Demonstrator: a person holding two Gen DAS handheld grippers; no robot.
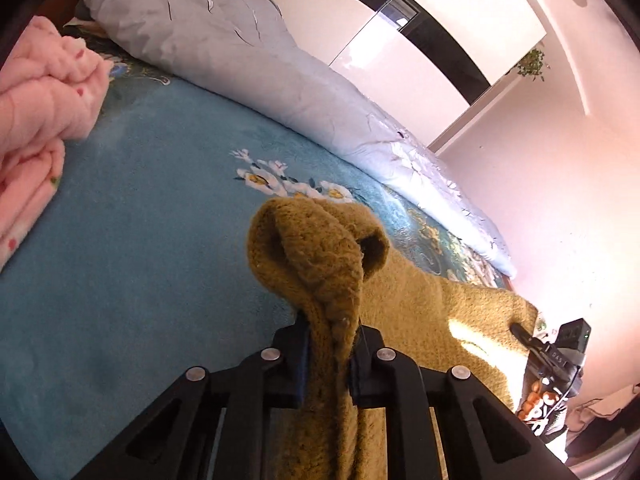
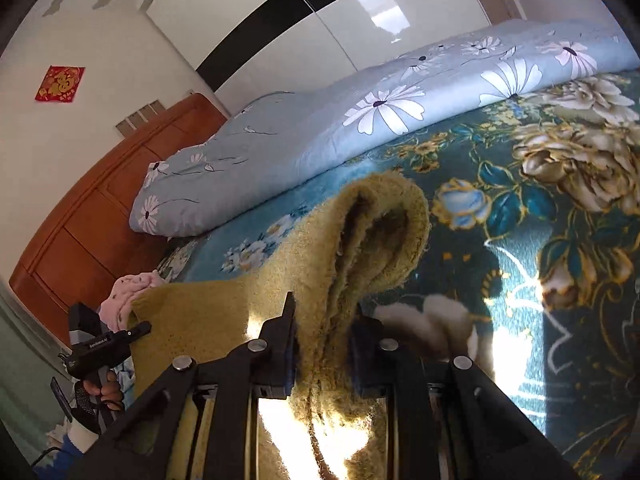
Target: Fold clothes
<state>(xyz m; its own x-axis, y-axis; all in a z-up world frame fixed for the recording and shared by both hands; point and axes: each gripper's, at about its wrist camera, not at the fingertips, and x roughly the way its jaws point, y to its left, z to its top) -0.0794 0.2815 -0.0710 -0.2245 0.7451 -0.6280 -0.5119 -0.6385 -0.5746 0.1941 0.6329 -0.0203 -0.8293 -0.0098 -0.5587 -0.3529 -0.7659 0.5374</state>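
1. The olive-yellow fuzzy knit garment (image 1: pixel 320 256) was bunched between the fingers of the left hand-held gripper (image 1: pixel 329 340), a thick fold of it rising ahead of the tips while the rest trailed away to that gripper's right, over the bed.
2. The right hand-held gripper (image 2: pixel 324 332) was likewise closed on a gathered fold of the same garment (image 2: pixel 372 232), the cloth curling forward past its tips and spreading off to its left.
3. It looked soft, limp and fairly bulky, probably light to moderate in weight; the deep pile should grip well and not slip, though loose fibres could snag on the pads.
4. Judging by the droop, hold is best taken at edges or corners, well apart, so the span between hangs flat for folding.
5. Beneath and ahead of both grippers lay the teal plush bed cover with a cream-and-gold flower print (image 2: pixel 520 208), short-napped and smooth.
6. Beyond it ran a long roll of pale blue daisy-printed quilt (image 1: pixel 248 64), smooth-looking and puffy.
7. Far to the left gripper's left sat a folded pink fleece cloth with small red spots (image 1: pixel 36 120), thick and soft-edged.
8. Behind stood a glossy white wardrobe with a black band (image 2: pixel 320 4) and an orange-brown wooden headboard (image 2: pixel 96 216).
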